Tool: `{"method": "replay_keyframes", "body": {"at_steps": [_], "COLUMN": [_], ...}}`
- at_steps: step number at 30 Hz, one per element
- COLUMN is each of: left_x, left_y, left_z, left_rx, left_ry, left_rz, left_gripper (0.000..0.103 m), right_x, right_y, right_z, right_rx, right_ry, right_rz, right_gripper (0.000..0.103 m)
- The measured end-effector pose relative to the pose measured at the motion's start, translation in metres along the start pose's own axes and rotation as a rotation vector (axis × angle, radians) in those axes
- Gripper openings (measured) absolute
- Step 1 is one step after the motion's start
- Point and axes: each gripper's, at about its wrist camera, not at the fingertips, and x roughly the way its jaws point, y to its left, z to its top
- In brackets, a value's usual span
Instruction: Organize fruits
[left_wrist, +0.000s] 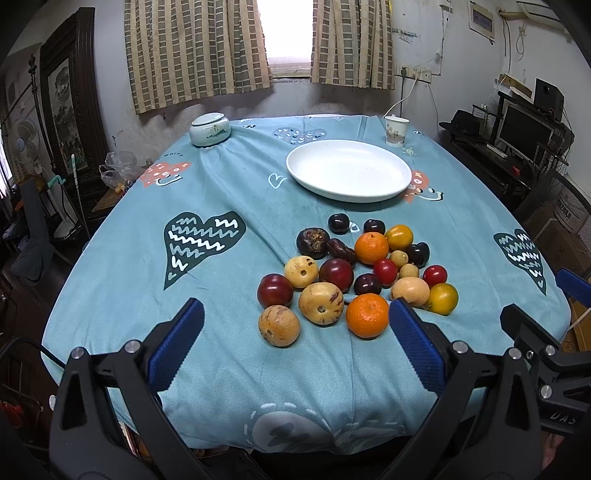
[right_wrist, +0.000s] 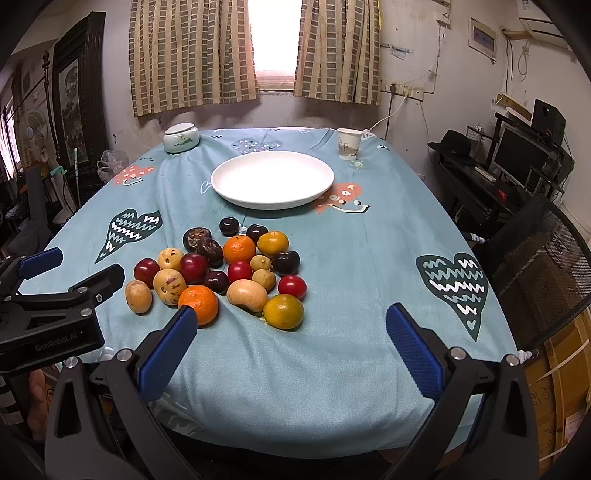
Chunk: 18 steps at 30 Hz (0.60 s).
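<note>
Two claws, left claw (left_wrist: 295, 332) and right claw (right_wrist: 291, 336), are hovering wide open and empty; sorting is not yet begun. Fruit pile (right_wrist: 221, 273) is lying just ahead, white plate (right_wrist: 272, 181) beyond it. Next move: closing on one near-edge fruit, probably the orange (left_wrist: 368, 315).

1. Fruit pile (left_wrist: 354, 273): on the tablecloth (left_wrist: 221, 280), near side, right of centre.
2. Plate (left_wrist: 349, 170): behind the pile, apart from it.
3. Paper cup (left_wrist: 396, 131): far right, beyond the plate.
4. Lidded jar (left_wrist: 209, 129): far left edge.
</note>
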Motion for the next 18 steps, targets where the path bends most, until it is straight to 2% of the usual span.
{"method": "replay_keyframes", "body": {"at_steps": [18], "left_x": [0.0084], "left_y": [-0.0041], "left_z": [-0.0056], "left_rx": [0.006], "left_ry": [0.016], "left_rz": [-0.004], "left_gripper": [0.101], "right_x": [0.0016], "right_y": [-0.0016], "right_z": [-0.0030], "right_rx": [-0.002], "right_ry": [0.001], "right_rz": [-0.001], "right_gripper": [0.102]}}
